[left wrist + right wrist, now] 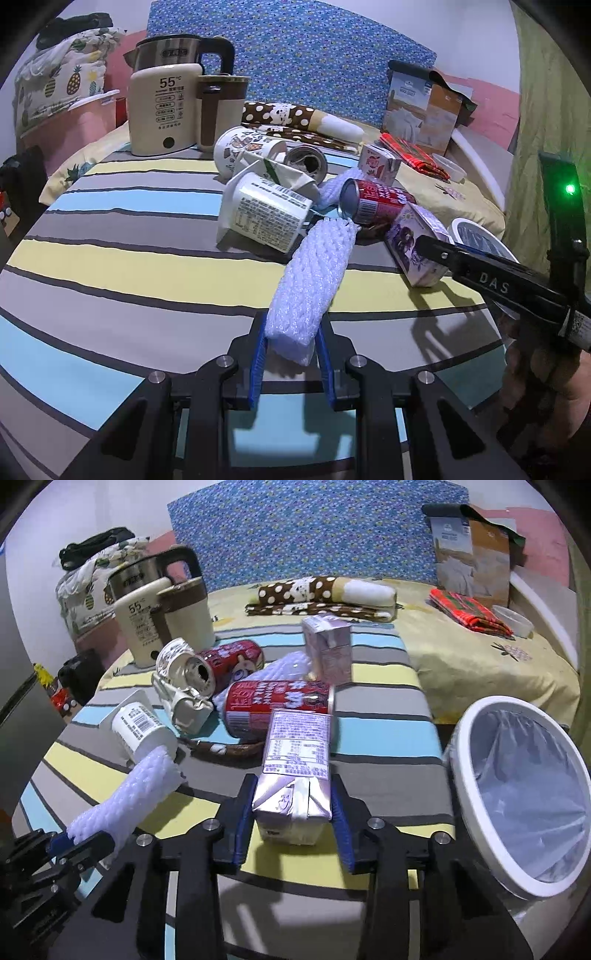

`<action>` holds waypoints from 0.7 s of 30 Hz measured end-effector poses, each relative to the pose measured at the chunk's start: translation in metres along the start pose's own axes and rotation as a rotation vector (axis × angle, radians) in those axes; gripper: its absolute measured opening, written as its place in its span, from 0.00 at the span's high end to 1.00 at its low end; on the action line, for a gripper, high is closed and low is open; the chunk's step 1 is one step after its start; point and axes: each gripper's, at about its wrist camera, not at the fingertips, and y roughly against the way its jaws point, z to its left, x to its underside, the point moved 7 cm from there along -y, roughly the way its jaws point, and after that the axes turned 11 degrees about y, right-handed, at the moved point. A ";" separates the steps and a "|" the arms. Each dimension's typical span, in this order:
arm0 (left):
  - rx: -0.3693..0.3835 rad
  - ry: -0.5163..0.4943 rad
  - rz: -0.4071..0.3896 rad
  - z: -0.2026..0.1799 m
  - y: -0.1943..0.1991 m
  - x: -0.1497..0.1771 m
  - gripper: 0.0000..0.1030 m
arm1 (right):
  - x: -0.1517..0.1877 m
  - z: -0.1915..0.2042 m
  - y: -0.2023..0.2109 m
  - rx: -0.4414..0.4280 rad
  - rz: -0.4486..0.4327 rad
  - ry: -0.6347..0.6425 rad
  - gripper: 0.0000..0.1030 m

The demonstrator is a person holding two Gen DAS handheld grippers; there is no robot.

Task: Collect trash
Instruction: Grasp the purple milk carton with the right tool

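Left claw (290, 341) clenched on white foam net sleeve (310, 280), near edge of striped bed (110, 266). Right claw (293, 812) grasping purple drink carton (293, 771), left of lined bin (517, 801); red can (273, 705) just beyond.

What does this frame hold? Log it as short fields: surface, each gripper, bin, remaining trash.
surface: striped cloth on a bed
left gripper: shut on white foam net sleeve
right gripper: blue pads against purple drink carton, which lies on the cloth
bin: white, plastic-lined, to the right of the carton, nothing visible inside
remaining trash: red can, yogurt cup, crushed paper cup, second purple carton, standing upright
non-trash: kettle
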 end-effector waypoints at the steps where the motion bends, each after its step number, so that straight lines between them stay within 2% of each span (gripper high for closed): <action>1: 0.003 -0.003 0.001 -0.002 0.000 0.000 0.75 | 0.001 -0.001 0.003 -0.001 -0.004 0.001 0.62; 11: 0.036 -0.032 0.000 -0.029 0.009 0.002 0.75 | 0.009 -0.010 0.032 -0.035 -0.036 -0.004 0.62; 21: 0.081 -0.095 0.005 -0.075 0.008 0.000 0.75 | 0.011 -0.044 0.060 0.014 -0.092 -0.040 0.62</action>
